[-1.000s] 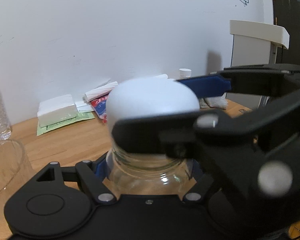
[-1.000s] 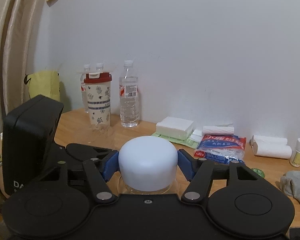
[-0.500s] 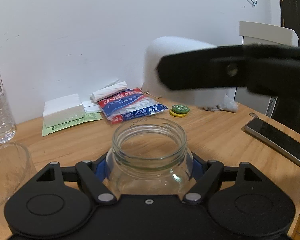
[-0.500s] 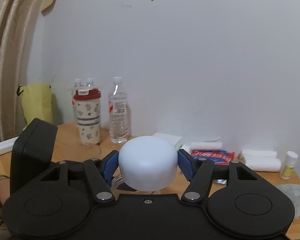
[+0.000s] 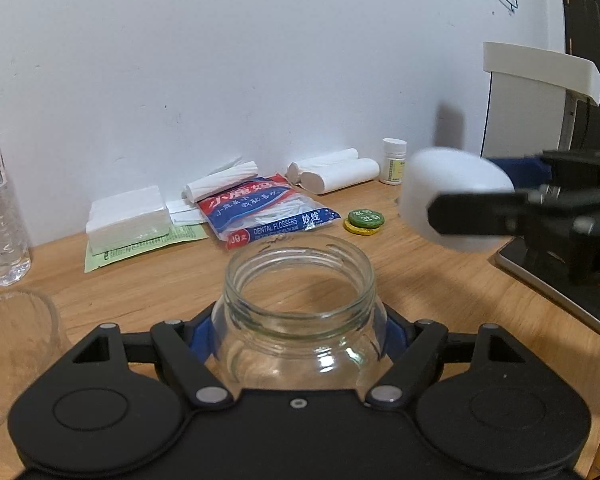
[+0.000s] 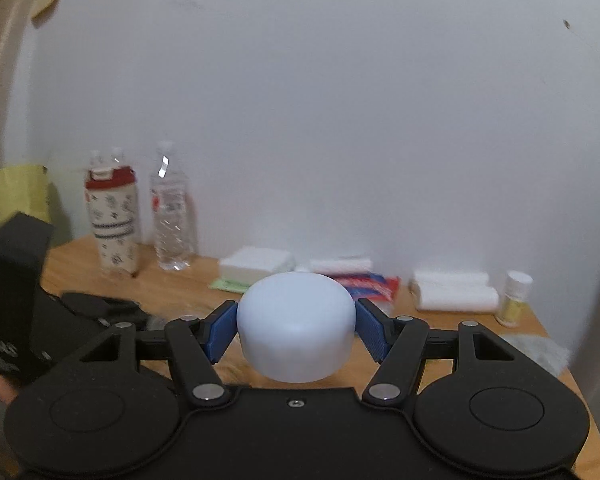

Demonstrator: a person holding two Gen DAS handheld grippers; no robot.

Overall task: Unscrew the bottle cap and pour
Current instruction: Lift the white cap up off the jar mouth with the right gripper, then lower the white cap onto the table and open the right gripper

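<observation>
The clear glass jar point(image 5: 298, 312), its threaded mouth open and uncapped, sits low over the wooden table point(image 5: 420, 276) with the left gripper point(image 5: 298, 330) clamped on its shoulders by blue pads. Its smooth, domed white cap point(image 6: 296, 326) is pinched between the blue pads of the right gripper point(image 6: 296, 330), held in the air off to the jar's right, above the table. Behind the jar lies a red-and-blue packet point(image 5: 266, 210) printed "DENTAL FLOSSERS" with Chinese characters, beside two stacked round tins point(image 5: 364, 221), green on yellow, whose writing is too small to read.
</observation>
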